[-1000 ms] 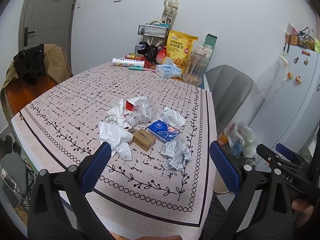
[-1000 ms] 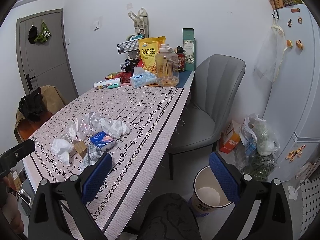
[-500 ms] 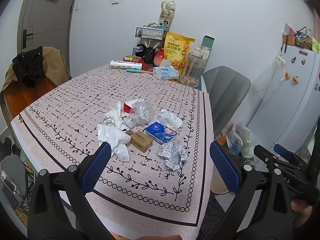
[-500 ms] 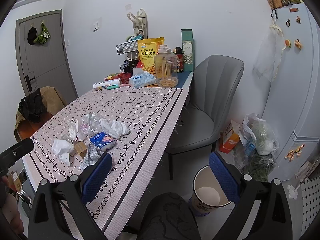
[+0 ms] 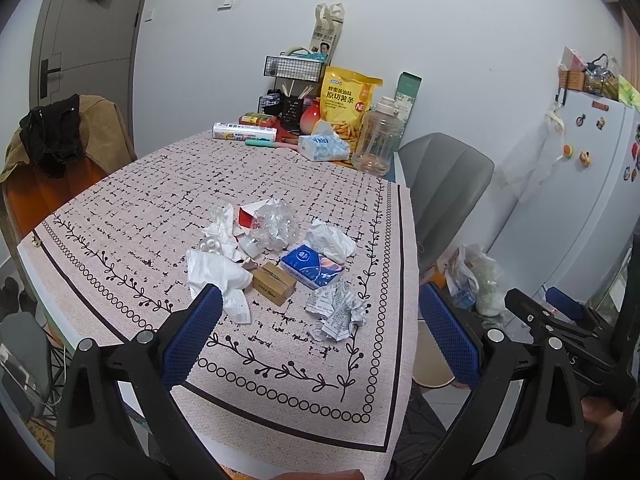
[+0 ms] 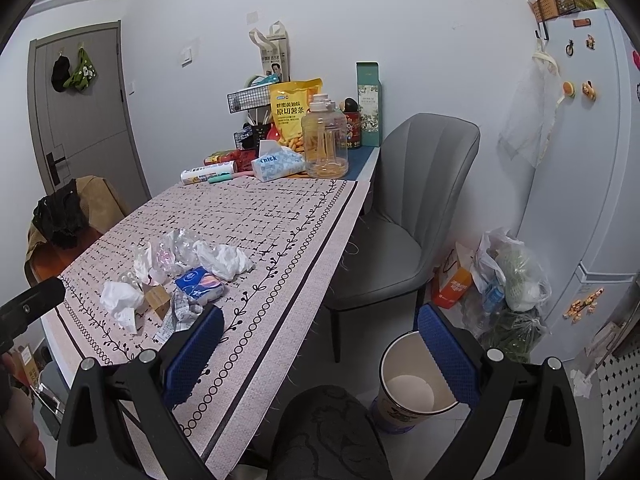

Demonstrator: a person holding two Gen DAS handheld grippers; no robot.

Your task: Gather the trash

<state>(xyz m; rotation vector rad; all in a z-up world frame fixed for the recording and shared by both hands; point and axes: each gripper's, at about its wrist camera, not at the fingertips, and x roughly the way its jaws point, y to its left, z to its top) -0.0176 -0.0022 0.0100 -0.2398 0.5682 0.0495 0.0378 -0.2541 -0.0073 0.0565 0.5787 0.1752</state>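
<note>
A heap of trash lies on the patterned tablecloth (image 5: 132,220): white tissues (image 5: 216,272), a small brown box (image 5: 274,283), a blue tissue packet (image 5: 312,266), crumpled receipts (image 5: 338,314) and clear plastic wrap (image 5: 278,222). The heap also shows in the right wrist view, with the blue tissue packet (image 6: 199,283) in front. My left gripper (image 5: 320,336) is open and empty, held back above the table's near edge. My right gripper (image 6: 320,348) is open and empty, beside the table's right edge. A white bin (image 6: 412,384), open and empty, stands on the floor under it.
A grey chair (image 6: 404,216) stands at the table's right side. Snack bag (image 5: 346,110), clear jar (image 5: 378,142), tissue box (image 5: 324,147) and a wire rack crowd the table's far end. Plastic bags (image 6: 512,280) lie by the fridge (image 6: 592,168). A brown chair (image 5: 52,172) with clothes stands left.
Both views have drifted back slightly from the table; the trash looks a little farther away. Both grippers stay open and empty.
</note>
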